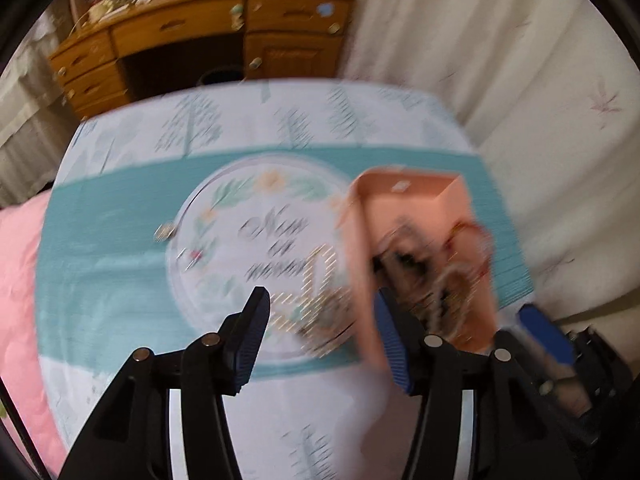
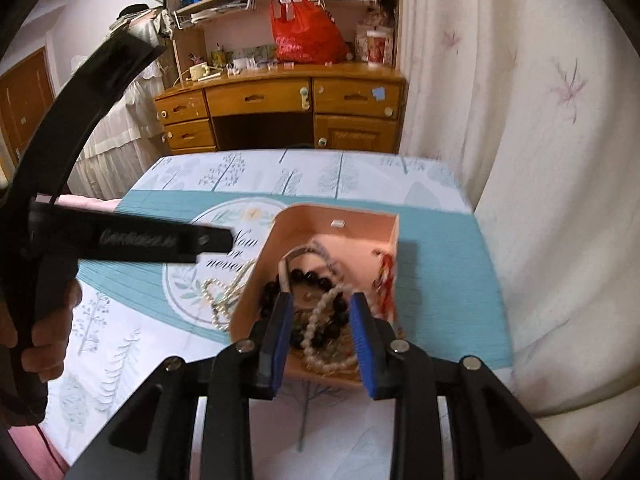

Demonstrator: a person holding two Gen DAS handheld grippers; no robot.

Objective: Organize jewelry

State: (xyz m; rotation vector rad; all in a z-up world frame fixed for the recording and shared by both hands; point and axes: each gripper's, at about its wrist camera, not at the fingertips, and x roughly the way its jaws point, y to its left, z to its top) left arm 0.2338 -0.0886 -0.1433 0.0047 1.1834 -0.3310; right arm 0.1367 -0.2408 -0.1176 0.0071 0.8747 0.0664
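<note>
The right gripper hangs part-open over the pink box near the table's right edge, gripping nothing; the left gripper gapes wider, empty. Inside lie black beads and pearl strands; the mat reads "Now or never".

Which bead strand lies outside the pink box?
The pearl strand, looped on the tablecloth left of the box. The black beads, white beads and red piece lie inside.

Both wrist views close above the table, angled down, sharing pink box
</note>
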